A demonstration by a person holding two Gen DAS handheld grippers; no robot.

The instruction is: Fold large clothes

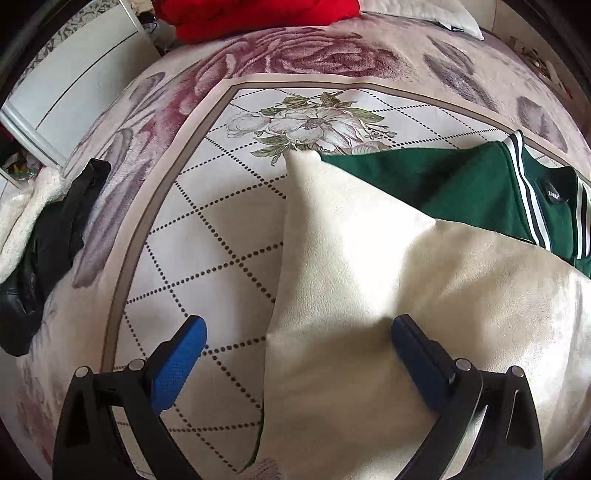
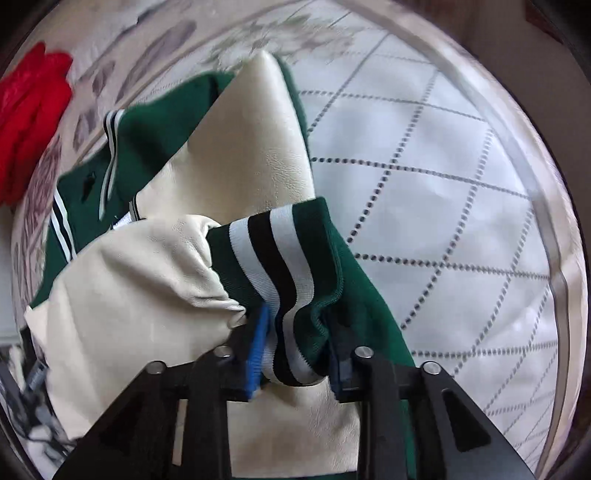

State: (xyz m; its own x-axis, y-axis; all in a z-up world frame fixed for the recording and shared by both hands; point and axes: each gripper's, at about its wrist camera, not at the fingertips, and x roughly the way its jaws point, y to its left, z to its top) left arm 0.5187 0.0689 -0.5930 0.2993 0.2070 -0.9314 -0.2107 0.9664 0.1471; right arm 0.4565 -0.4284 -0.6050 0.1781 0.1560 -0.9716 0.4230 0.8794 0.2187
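A green varsity jacket (image 1: 461, 184) with cream leather sleeves lies on the bed. In the left wrist view one cream sleeve (image 1: 351, 258) runs folded across the jacket, and my left gripper (image 1: 295, 325) hovers over its near part, open, with the sleeve's edge below the gap. In the right wrist view the other cream sleeve (image 2: 147, 288) ends in a green cuff with white and black stripes (image 2: 280, 251). That cuff is bunched between the blue pads (image 2: 258, 347) of my right gripper (image 2: 295, 317), which is shut on it. The jacket's striped collar (image 2: 110, 147) shows behind.
The bed carries a quilted spread with dotted diamonds and a flower print (image 1: 221, 221) over a plush rose blanket. A red garment (image 1: 258, 14) and a white pillow (image 1: 424, 14) lie at the far end. A black garment (image 1: 48, 240) sits at the left edge, next to a white cabinet (image 1: 74, 74).
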